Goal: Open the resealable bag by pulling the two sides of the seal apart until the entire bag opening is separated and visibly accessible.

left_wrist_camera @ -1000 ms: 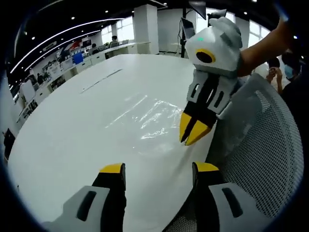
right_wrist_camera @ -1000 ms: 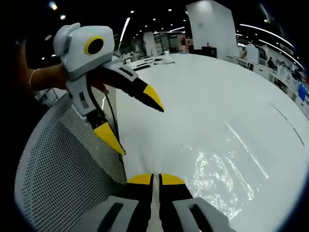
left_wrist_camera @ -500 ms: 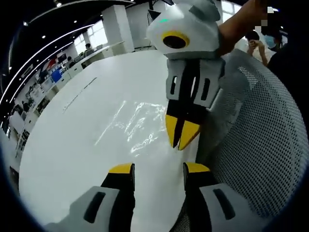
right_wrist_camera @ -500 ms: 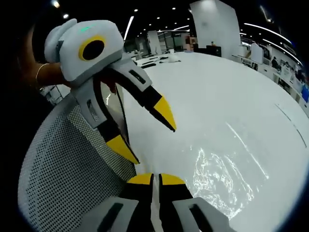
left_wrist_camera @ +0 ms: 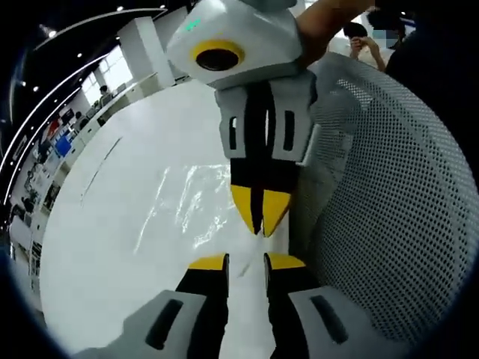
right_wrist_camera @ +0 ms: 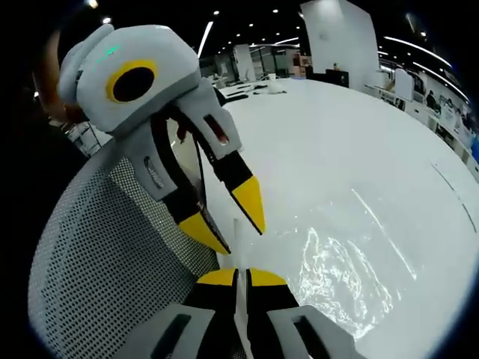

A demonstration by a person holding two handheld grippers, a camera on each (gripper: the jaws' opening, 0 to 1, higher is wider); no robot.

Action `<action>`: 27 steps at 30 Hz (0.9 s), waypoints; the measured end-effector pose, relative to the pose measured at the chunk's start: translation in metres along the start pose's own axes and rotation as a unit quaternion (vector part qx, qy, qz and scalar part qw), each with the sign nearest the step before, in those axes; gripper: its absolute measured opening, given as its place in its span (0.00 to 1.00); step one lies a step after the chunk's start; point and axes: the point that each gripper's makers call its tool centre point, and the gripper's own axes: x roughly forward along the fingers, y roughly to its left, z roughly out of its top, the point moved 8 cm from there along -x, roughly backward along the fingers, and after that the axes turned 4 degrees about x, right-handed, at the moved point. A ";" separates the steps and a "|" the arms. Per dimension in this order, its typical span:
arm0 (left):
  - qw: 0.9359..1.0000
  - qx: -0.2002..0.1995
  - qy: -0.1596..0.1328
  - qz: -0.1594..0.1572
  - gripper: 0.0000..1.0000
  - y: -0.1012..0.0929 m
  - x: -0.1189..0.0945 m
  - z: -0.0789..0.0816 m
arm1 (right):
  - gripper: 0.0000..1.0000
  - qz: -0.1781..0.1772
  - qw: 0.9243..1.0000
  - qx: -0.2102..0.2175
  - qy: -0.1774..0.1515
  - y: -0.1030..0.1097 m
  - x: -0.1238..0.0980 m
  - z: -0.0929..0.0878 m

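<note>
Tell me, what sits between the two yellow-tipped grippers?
In the left gripper view, a thin edge of the clear resealable bag spans from left gripper to right gripper.

Ceiling strip lights (right_wrist_camera: 203, 34) are lighting both views evenly; the white table (right_wrist_camera: 359, 142) is reading bright. Glare is sparkling off the clear bag (right_wrist_camera: 344, 280). Fisheye is bending edges, and the background is going soft.
</note>
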 end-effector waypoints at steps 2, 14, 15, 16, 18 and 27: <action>0.999 0.041 0.014 0.004 0.14 0.000 0.000 0.002 | 0.00 0.001 1.000 -0.002 0.001 0.001 0.000 0.000; 0.996 0.091 0.013 -0.009 0.03 -0.005 0.003 0.007 | 0.00 0.002 1.000 -0.004 -0.003 0.002 -0.001 0.003; 0.996 0.092 0.013 -0.008 0.02 -0.005 0.003 0.007 | 0.00 0.002 1.000 -0.005 -0.004 0.003 -0.001 0.004; 0.996 0.093 0.014 -0.008 0.02 -0.006 0.003 0.007 | 0.00 0.002 1.000 -0.006 -0.004 0.003 -0.001 0.004; 0.993 0.114 0.011 -0.014 0.00 -0.007 0.004 0.006 | 0.00 0.000 1.000 -0.010 -0.002 0.002 0.000 0.004; 0.992 0.128 -0.001 -0.020 0.00 -0.007 0.004 0.007 | 0.07 -0.019 0.998 -0.059 -0.001 0.007 0.001 0.005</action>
